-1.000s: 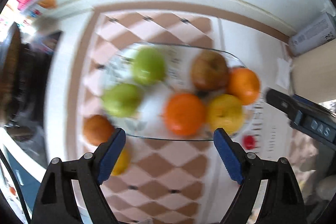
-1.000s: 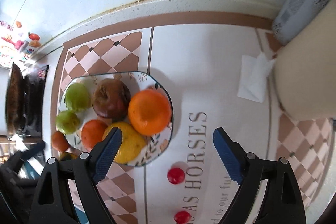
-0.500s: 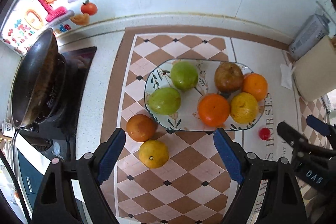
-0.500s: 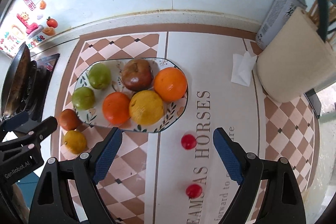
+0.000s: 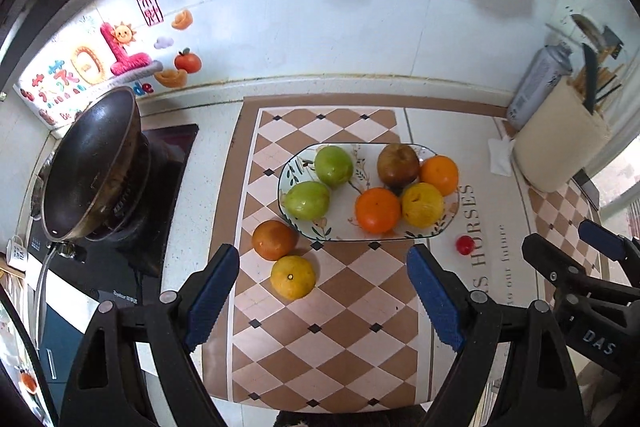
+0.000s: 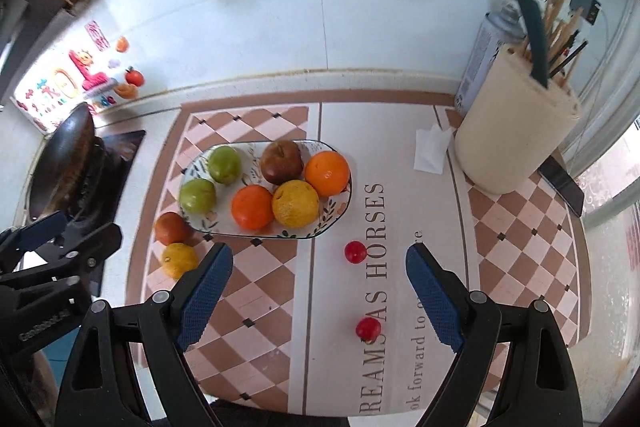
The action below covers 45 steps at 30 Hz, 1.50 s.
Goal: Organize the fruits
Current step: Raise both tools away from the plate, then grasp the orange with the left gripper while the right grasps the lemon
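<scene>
A patterned oval plate [image 5: 448,227] [image 6: 340,215] on the checked mat holds two green apples, a brown apple, two oranges and a yellow citrus. A dark orange [image 5: 274,239] [image 6: 172,228] and a yellow orange [image 5: 293,276] [image 6: 179,259] lie on the mat left of the plate. Two small red fruits [image 6: 355,251] [image 6: 368,327] lie on the lettered mat; one shows in the left wrist view [image 5: 465,245]. My left gripper [image 5: 323,293] is open and empty, above and in front of the loose oranges. My right gripper [image 6: 319,293] is open and empty near the red fruits.
A black wok [image 5: 90,163] sits on a stove at the left. A cream utensil holder [image 6: 516,143], a spray can [image 6: 486,59], a white tissue [image 6: 431,151] and a phone [image 6: 562,185] stand at the right. The tiled wall is behind.
Both grippers have pulled back and up from the plate, so more of the counter shows. The fruits have not moved. Both grippers stayed open.
</scene>
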Motion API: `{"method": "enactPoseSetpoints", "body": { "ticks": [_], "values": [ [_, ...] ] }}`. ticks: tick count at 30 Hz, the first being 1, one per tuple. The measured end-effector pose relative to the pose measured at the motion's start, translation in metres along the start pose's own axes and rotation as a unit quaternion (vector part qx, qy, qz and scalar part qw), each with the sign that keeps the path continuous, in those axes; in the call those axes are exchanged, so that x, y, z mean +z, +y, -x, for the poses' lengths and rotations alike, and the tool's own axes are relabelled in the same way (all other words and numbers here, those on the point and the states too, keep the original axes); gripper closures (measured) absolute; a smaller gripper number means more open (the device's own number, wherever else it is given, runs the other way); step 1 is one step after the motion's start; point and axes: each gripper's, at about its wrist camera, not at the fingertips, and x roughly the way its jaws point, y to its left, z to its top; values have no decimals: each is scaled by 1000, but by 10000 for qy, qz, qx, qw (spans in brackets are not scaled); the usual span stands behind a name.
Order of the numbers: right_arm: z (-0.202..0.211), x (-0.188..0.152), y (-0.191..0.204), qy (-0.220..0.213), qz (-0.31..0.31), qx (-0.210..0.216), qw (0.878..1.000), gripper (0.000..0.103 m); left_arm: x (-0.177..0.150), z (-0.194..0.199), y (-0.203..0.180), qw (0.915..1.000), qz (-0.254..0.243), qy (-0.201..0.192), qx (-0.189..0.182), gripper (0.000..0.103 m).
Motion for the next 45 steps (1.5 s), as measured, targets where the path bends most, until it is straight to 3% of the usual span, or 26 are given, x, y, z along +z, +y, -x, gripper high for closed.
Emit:
{"method": "enactPoseSetpoints", "body": {
  "ticks": [11,16,18,21,27,33,38,42,44,45],
  "values": [
    [58,-17,4,-395,-28,55,9992,12,-16,52,0,9989,-90,-452,-117,17],
    [59,-16,2,-395,-166,158,9990,12,-18,58,1,9986,-73,-486,-206,17],
    [50,-16,1,-274,-215,184,9992,8,-17,52,1,9988,-62,-438,-210,16],
    [26,-16,2,-103,-289,323,9990,4,-17,37,4,9994,-64,-344,-51,1],
    [-56,-22,25,605,-261,816,9945,4,-23,-19,35,9955,-21,73,943,1],
    [-148,-29,80,1307,-67,1324,9825,4,-39,-79,86,9819,327,797,1687,1],
    [-213,-37,133,1771,257,1500,9724,5,-52,-109,120,9706,625,1277,1944,1],
    [-250,-43,161,2093,398,1588,9640,13,-58,-125,139,9643,908,1545,1952,1],
    [-263,-45,171,2190,474,1633,9608,26,-58,-130,143,9624,1020,1631,1917,1],
    [-264,-45,176,2119,555,1602,9625,28,-58,-132,145,9619,1055,1666,1894,1]
  ]
}}
